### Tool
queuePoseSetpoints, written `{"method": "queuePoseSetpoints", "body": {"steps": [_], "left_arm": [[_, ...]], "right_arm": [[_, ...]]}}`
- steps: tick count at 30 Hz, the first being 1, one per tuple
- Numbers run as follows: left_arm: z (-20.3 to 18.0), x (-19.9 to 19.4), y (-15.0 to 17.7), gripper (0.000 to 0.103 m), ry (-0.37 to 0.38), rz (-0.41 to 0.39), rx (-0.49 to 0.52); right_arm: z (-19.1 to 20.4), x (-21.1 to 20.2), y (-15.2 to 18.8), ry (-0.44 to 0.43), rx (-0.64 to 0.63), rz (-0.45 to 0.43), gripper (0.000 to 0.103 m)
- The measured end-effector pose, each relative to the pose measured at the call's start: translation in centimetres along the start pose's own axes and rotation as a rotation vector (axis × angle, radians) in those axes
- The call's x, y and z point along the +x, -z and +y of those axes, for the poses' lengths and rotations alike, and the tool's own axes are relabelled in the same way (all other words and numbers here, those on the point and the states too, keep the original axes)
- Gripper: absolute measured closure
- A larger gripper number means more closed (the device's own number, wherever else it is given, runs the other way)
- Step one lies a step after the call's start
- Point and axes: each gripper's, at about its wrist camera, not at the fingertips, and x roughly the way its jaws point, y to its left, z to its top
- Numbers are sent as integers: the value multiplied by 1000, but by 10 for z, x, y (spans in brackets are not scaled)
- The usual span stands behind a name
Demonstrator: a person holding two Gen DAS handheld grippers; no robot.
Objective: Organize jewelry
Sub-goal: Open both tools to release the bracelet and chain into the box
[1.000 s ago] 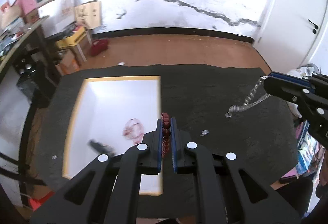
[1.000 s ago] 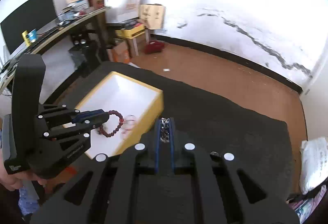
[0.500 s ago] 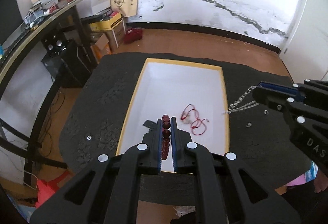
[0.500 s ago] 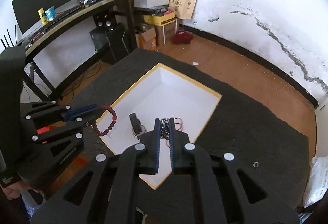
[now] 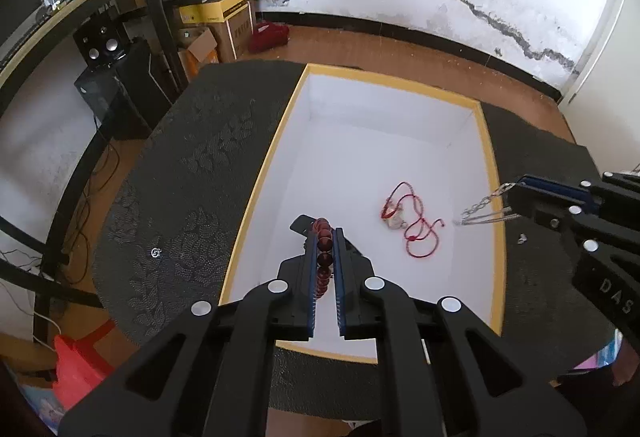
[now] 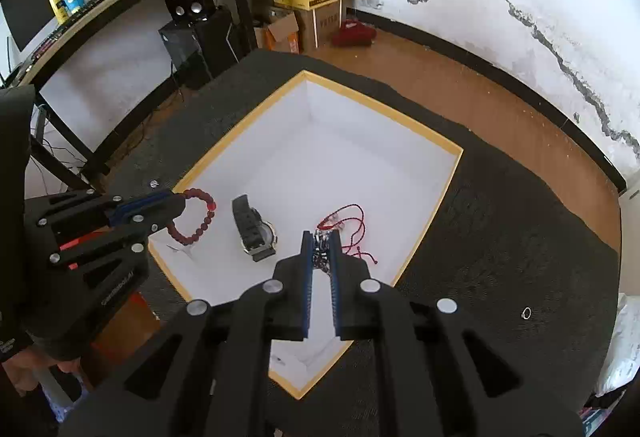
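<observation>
A white box with a yellow rim [image 5: 490, 165] [image 6: 448, 181] sits on the black-clothed table. My left gripper [image 5: 324, 233] [image 6: 176, 203] is shut on a dark red bead bracelet [image 5: 323, 249] [image 6: 196, 215] and holds it above the box's near left part. My right gripper [image 6: 321, 237] [image 5: 516, 193] is shut on a silver chain [image 5: 480, 211] [image 6: 321, 255] that hangs over the box's right rim. Inside the box lie a black watch [image 6: 254, 229] and a red cord necklace [image 5: 412, 225] [image 6: 352, 225].
A small ring [image 6: 526, 313] lies on the cloth right of the box and shows in the left wrist view [image 5: 521, 237]. Another small silver piece [image 5: 155, 252] lies on the cloth left of the box. A desk, boxes and speakers stand beyond the table's left side.
Both grippers have moved from over the bare cloth to above the box, each still holding its piece. The chain now hangs over the box's right rim.
</observation>
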Motion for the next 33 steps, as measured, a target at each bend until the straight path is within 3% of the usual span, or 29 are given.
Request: {"method": "queuePoseSetpoints", "body": {"steps": [13,25,26,28,29,30,31,32,33], "left_arm": [[2,59,13,95,-5,63,-5],[8,71,15,94,0,81,-25],[8,71,15,91,-2,85,-26],[8,70,15,70,-13,85,-28],[8,68,15,45,-18,79,-32],[9,66,15,29,-21,70,-39],[9,62,15,26,-20,59,-45],[8,59,14,23,-23,52,-43],[7,57,14,18,-26,50,-39]], "right_arm": [[-4,60,6,1,5,76,95],[-7,65,4,2,20,76,95],[-7,65,4,3,22,78,95],[-8,60,4,1,25,75,94],[-9,57,4,-2,28,71,94],[-11,51,4,-3,36,61,93],[-14,45,4,-10,47,49,90],[-15,40,4,-17,57,40,74],[-18,31,4,-32,72,22,49]]}}
